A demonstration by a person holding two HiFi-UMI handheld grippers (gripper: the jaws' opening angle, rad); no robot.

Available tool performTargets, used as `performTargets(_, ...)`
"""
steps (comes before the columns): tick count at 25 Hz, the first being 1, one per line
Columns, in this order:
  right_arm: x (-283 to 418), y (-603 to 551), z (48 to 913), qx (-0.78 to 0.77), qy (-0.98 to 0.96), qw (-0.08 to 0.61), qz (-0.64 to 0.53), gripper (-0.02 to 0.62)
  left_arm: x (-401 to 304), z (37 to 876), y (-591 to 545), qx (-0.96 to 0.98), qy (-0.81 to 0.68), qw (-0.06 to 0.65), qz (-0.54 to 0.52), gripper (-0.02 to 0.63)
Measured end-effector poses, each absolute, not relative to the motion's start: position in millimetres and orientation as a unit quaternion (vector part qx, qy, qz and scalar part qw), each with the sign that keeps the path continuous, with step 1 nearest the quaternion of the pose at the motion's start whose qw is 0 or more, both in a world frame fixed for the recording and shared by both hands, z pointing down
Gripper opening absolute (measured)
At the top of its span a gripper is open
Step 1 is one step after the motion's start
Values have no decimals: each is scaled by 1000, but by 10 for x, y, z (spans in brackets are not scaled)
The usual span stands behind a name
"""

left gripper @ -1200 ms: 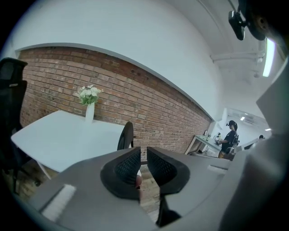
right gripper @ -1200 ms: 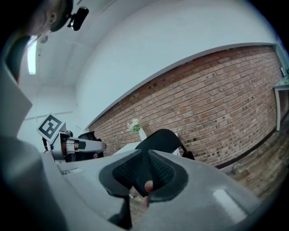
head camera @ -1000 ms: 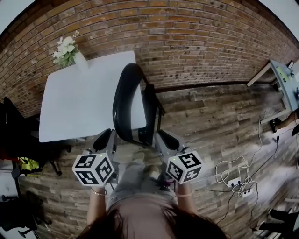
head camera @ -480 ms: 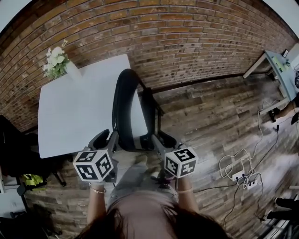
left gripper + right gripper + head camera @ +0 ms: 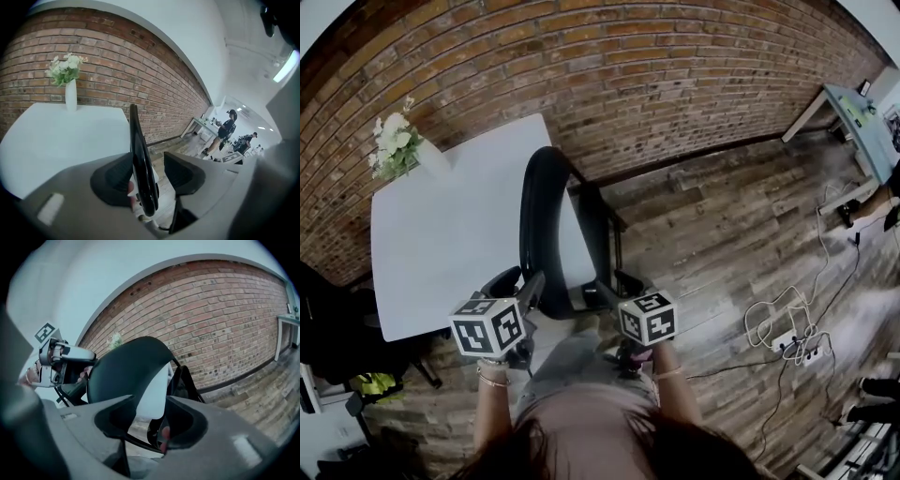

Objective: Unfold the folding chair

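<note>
A black folding chair stands on the wooden floor just ahead of me, beside a white table. Its curved backrest rises at the left and its seat panel hangs at the right. My left gripper is at the backrest's near left edge. In the left gripper view that thin black edge runs up between the opening jaws of the left gripper, close to the left pad with a gap on the right. My right gripper is at the chair's right side. The jaws of the right gripper are opening, with chair parts showing beyond the gap.
A white vase of flowers stands on the table's far corner against the brick wall. Cables and a power strip lie on the floor at right. A desk stands far right. People are in the distance.
Both grippers have dropped lower and come back toward me along the chair. Their jaws, near shut on the chair frame a second ago, have spread apart.
</note>
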State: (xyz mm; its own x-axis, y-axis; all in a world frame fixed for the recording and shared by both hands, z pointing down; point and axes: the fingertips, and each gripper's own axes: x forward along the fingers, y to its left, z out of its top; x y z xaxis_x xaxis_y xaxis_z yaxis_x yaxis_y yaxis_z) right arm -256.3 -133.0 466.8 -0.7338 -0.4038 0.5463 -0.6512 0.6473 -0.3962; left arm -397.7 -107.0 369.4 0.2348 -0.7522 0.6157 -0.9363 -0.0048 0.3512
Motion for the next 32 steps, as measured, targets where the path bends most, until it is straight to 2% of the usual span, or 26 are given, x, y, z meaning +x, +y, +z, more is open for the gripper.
performTargets(18,-2842,-1270,5733,252,-836,315,371,227,-3967,4135,-1388,699,-554,406,197,215)
performTargets(27,-2761,-1246,5980,239,-822,322,404,256,-3867,4313,-1483,707,-520,426,220,216)
performTargets(32,-2878,-1223,6073,224,-822,335,402,256,-3805,4372,-1518,712,-506,426,236,181)
